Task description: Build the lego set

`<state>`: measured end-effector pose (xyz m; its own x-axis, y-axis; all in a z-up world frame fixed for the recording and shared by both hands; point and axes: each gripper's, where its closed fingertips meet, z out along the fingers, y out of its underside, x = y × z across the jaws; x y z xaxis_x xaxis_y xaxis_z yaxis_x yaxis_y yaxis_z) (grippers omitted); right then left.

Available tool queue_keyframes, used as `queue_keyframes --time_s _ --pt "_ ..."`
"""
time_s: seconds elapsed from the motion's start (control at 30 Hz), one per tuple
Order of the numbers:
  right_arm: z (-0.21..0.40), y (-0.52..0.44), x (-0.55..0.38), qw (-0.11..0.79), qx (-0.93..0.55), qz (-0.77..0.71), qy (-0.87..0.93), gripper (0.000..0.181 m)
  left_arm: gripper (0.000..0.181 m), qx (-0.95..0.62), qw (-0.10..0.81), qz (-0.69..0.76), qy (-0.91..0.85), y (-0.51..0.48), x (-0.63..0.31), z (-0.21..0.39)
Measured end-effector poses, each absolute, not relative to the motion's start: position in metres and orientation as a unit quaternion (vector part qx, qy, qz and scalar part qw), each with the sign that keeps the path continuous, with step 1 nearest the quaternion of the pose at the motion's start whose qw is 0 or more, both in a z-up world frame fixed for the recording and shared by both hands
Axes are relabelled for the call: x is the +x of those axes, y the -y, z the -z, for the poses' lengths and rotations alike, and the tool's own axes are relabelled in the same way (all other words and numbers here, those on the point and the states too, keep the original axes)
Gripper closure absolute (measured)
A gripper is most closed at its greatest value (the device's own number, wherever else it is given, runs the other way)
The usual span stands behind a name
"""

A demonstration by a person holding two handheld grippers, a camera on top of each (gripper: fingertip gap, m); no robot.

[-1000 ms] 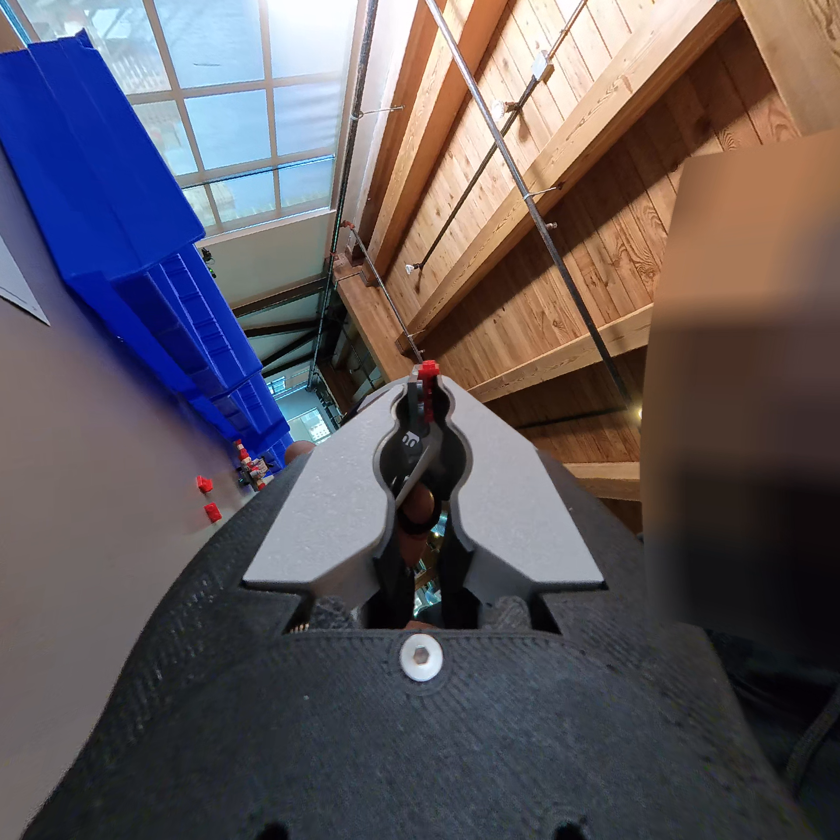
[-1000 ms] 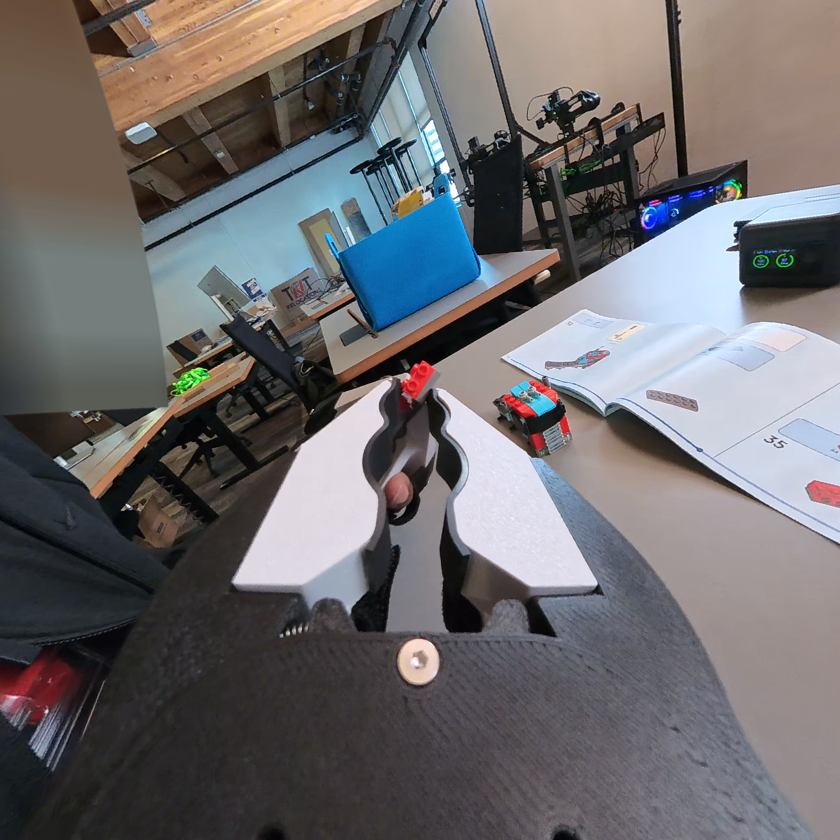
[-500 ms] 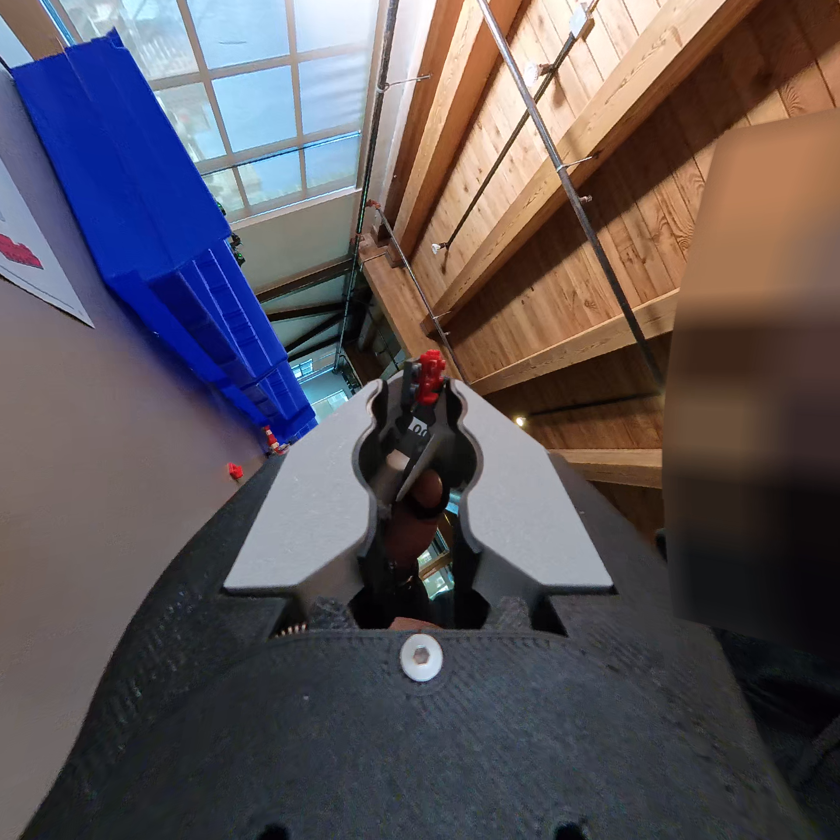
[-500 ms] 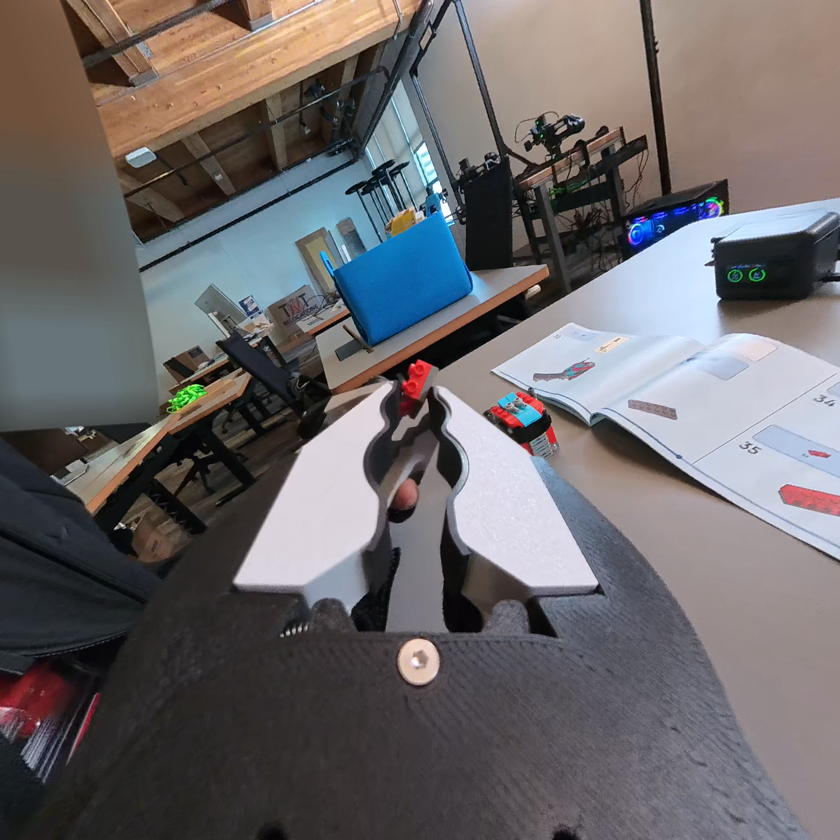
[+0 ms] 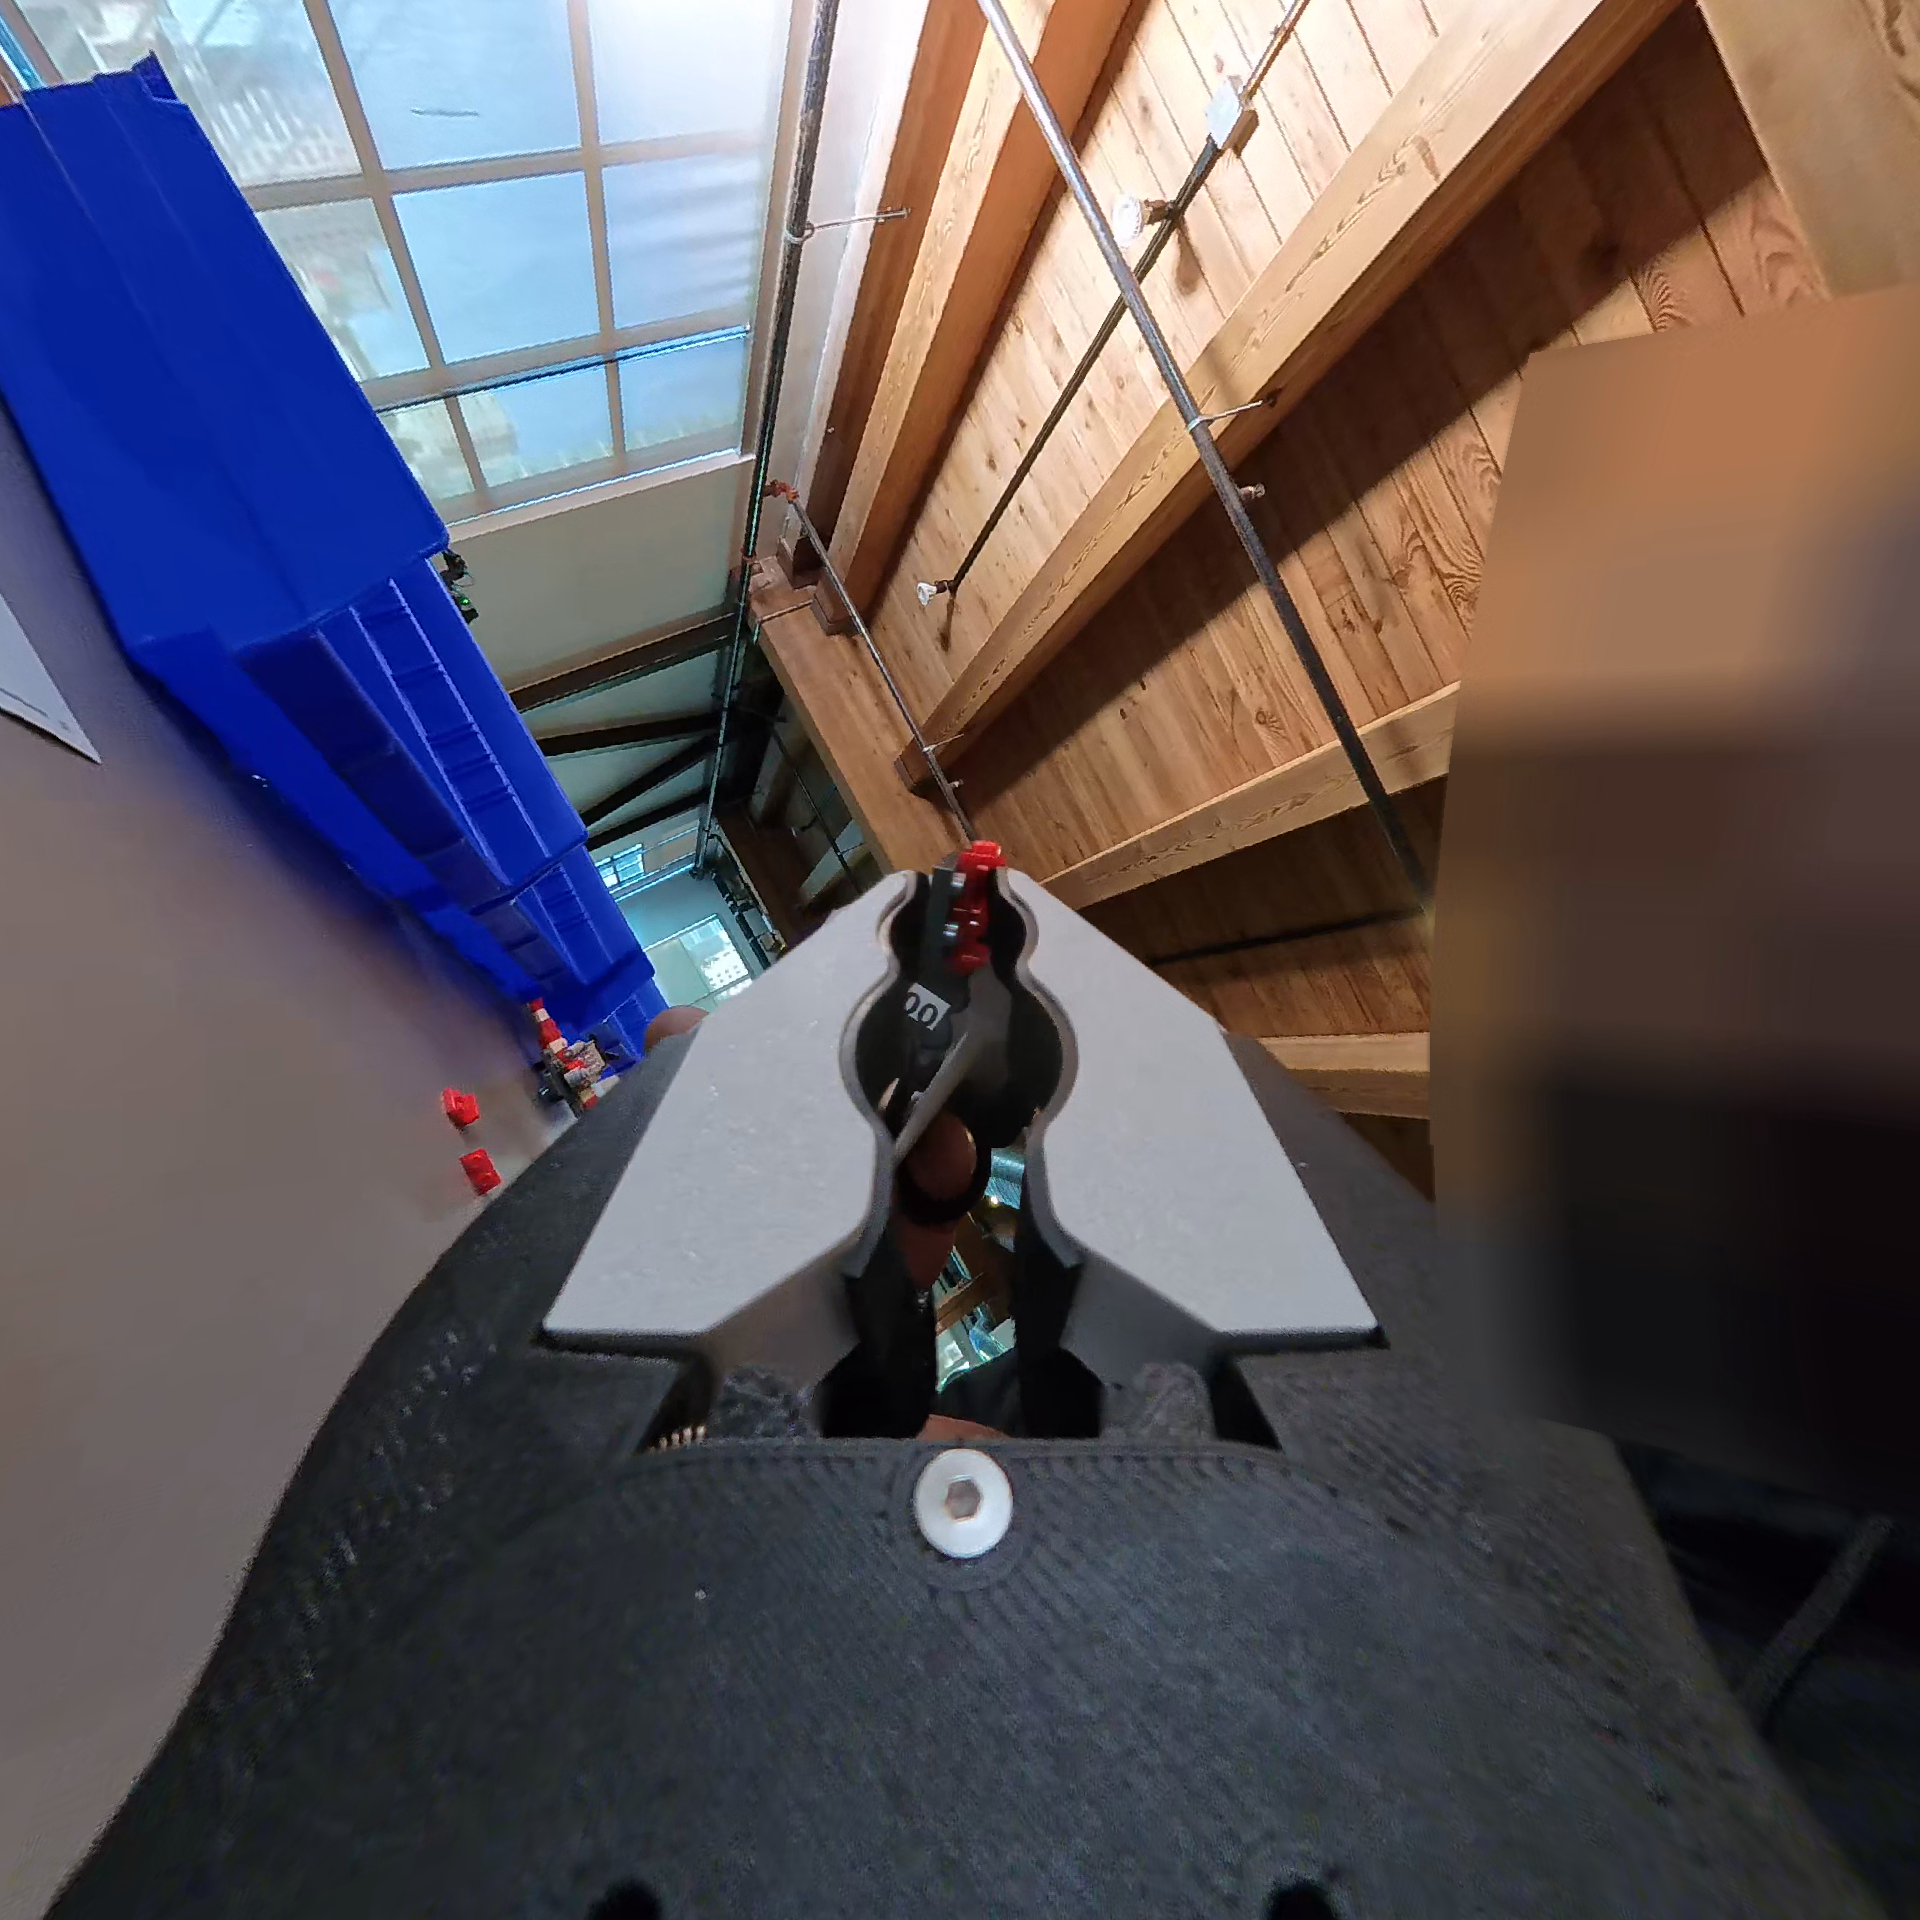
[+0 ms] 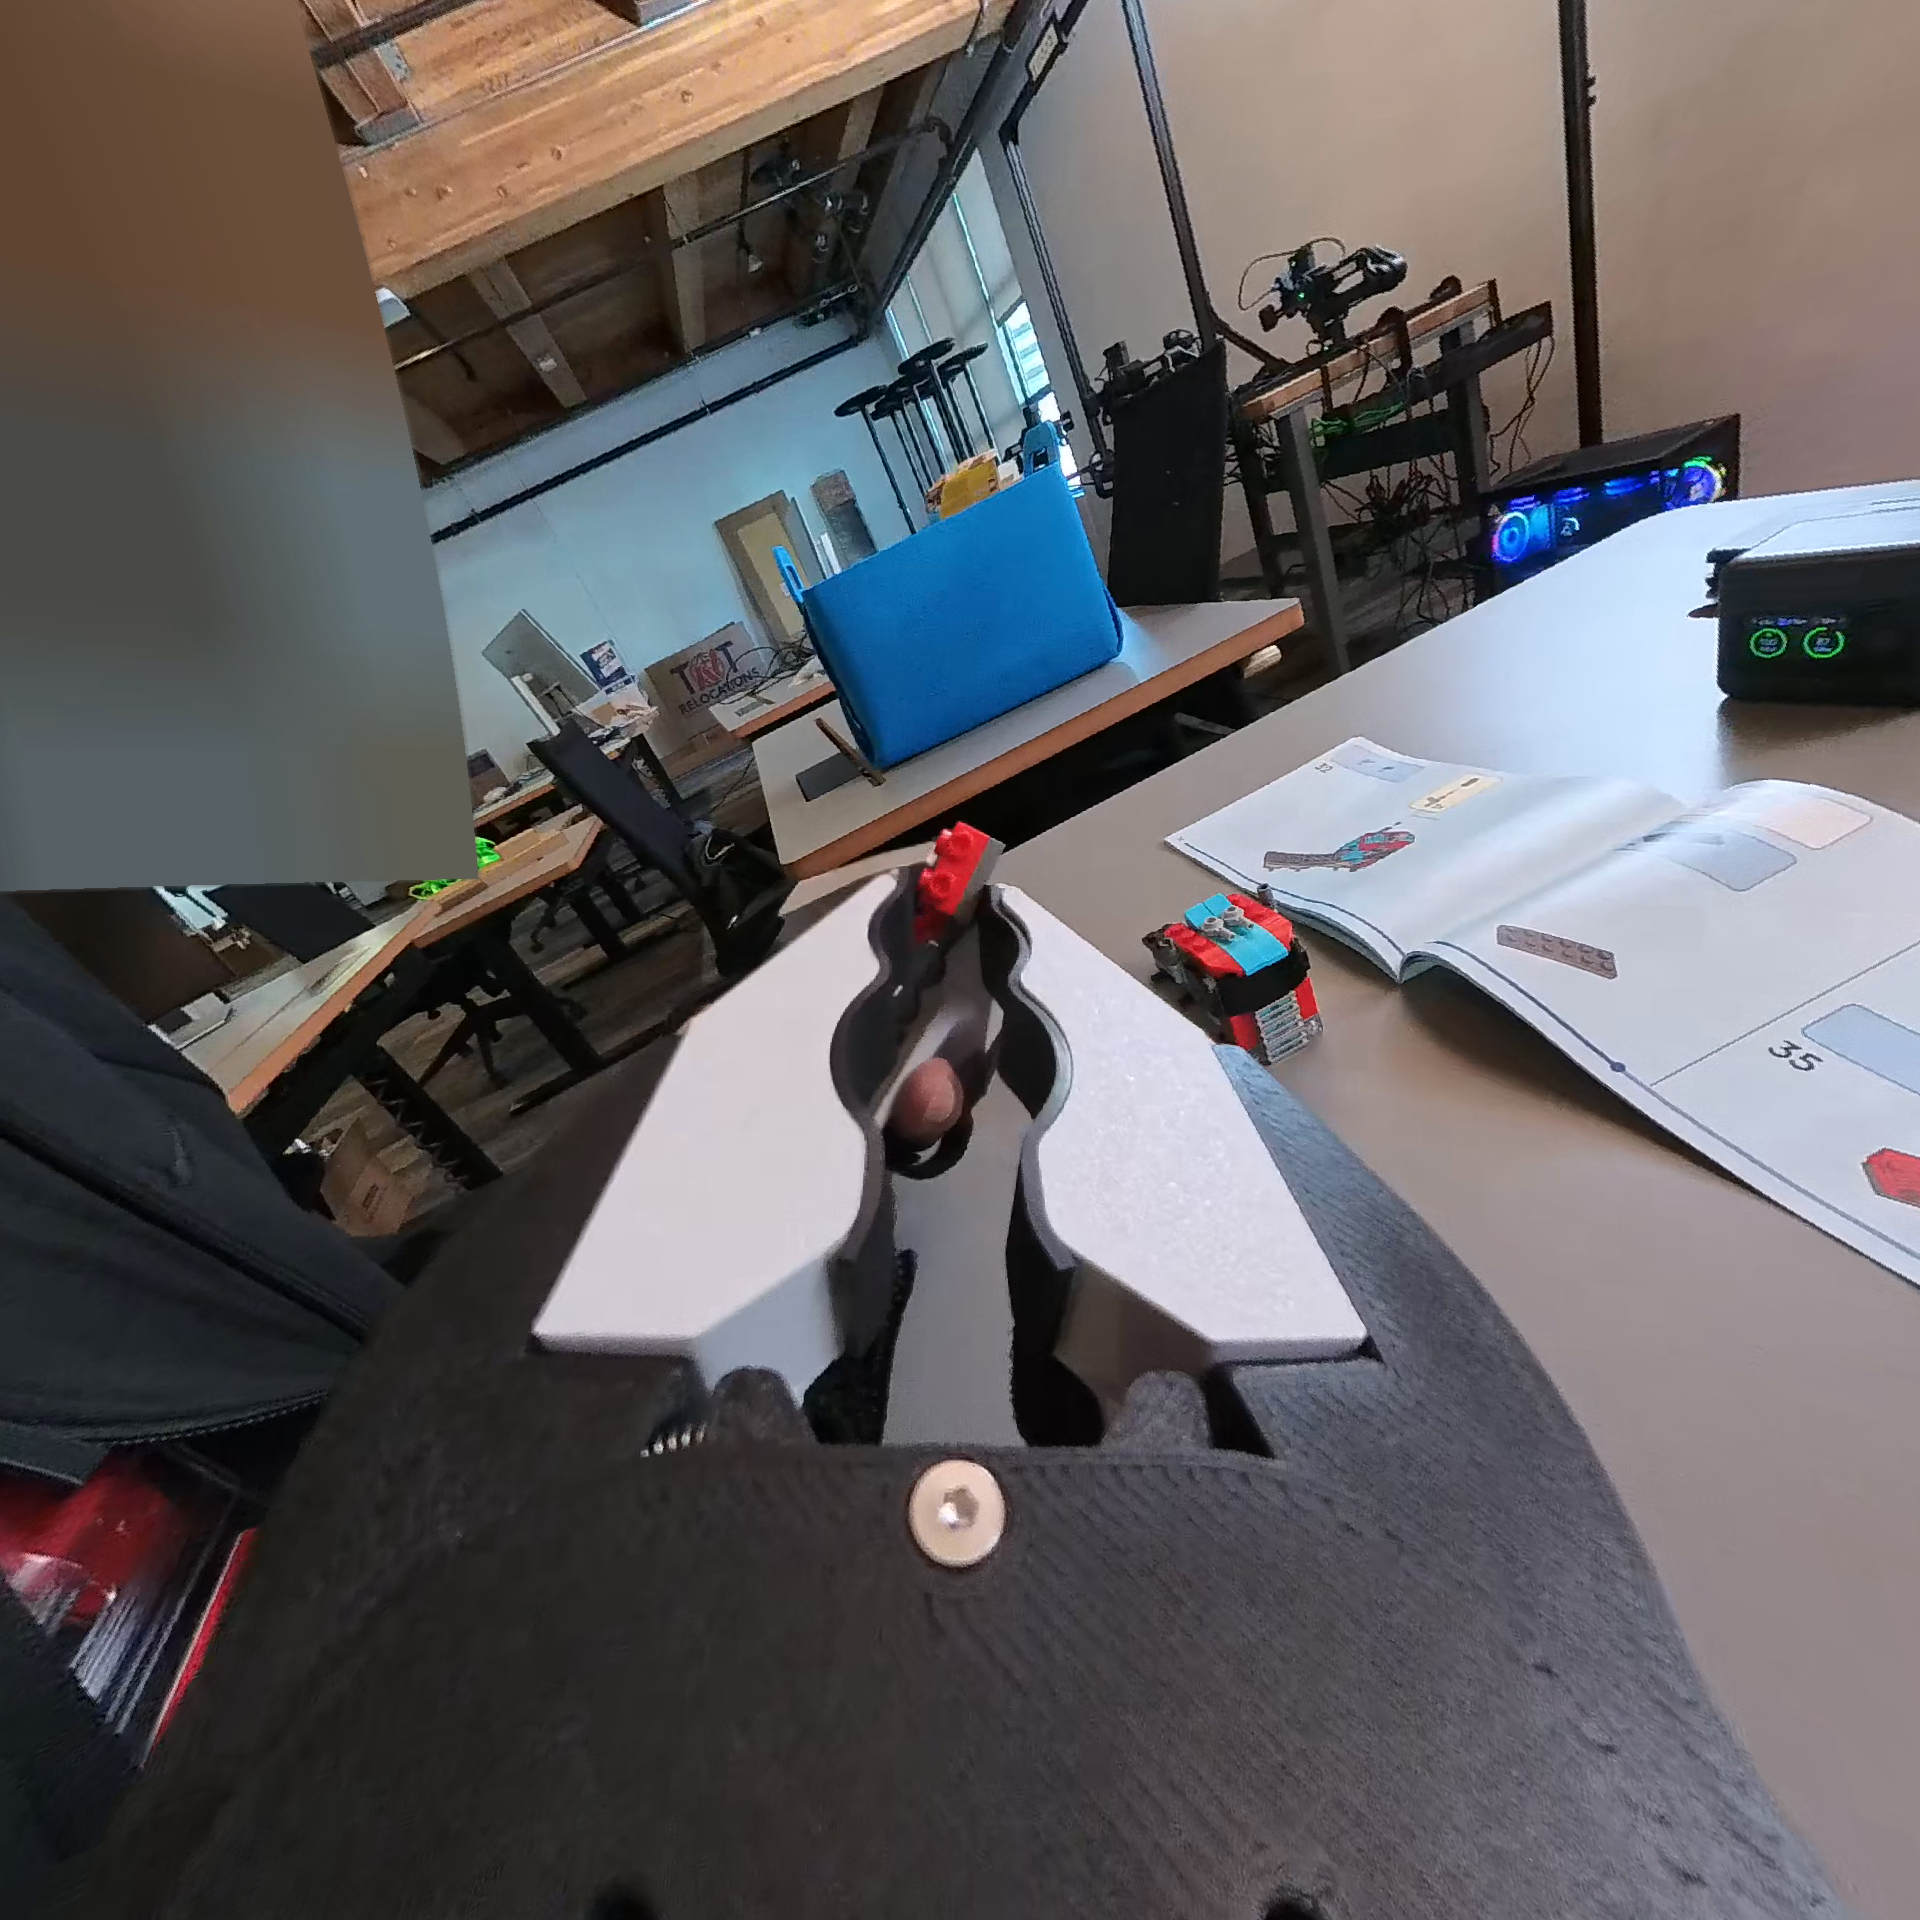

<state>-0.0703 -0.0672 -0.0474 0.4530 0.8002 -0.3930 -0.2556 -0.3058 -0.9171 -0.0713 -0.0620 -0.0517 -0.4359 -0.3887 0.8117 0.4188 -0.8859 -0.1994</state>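
My left gripper (image 5: 958, 881) is shut on a small red and black lego piece (image 5: 972, 916) and holds it up in the air, pointing towards the wooden ceiling. My right gripper (image 6: 943, 889) is shut on a red brick with a grey part (image 6: 952, 860), held above the near table edge. A partly built red, blue and black lego model (image 6: 1242, 977) stands on the grey table (image 6: 1455, 1299) to the right of the right gripper. Two loose red bricks (image 5: 457, 1103) and a small lego assembly (image 5: 571, 1060) lie on the table in the left wrist view.
An open instruction booklet (image 6: 1662, 935) lies on the table to the right. A black box with green lights (image 6: 1818, 623) stands at the far right. Blue bins (image 5: 260, 540) line the table in the left wrist view. Other desks and a blue bin (image 6: 956, 634) stand beyond. The grippers are tip to tip, or close to it.
The left gripper swung one way and back, so the loose red bricks and small assembly show again. The right gripper shifted a little relative to the booklet. Both keep their hold.
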Motion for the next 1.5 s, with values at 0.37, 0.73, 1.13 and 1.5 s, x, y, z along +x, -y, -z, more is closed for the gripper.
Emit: queue_keyframes --time_s 0.37,0.73,1.13,1.5 --pt "0.0495 0.0661 -0.0725 0.55 -0.655 -0.473 0.211 0.17 0.173 -0.477 0.251 0.842 0.011 0.0619 -0.073 0.0547" --pt "0.0537 0.062 -0.0713 0.543 -0.663 -0.475 0.202 0.17 0.174 -0.494 0.251 0.832 0.01 0.0587 -0.0721 0.0588" --pt "0.0515 0.0647 -0.0749 0.544 -0.656 -0.482 0.206 0.17 0.17 -0.49 0.247 0.836 -0.012 0.0646 -0.0682 0.055" --pt "0.0537 0.0656 -0.0751 0.539 -0.657 -0.487 0.203 0.17 0.174 -0.49 0.251 0.835 -0.014 0.0653 -0.0687 0.057"
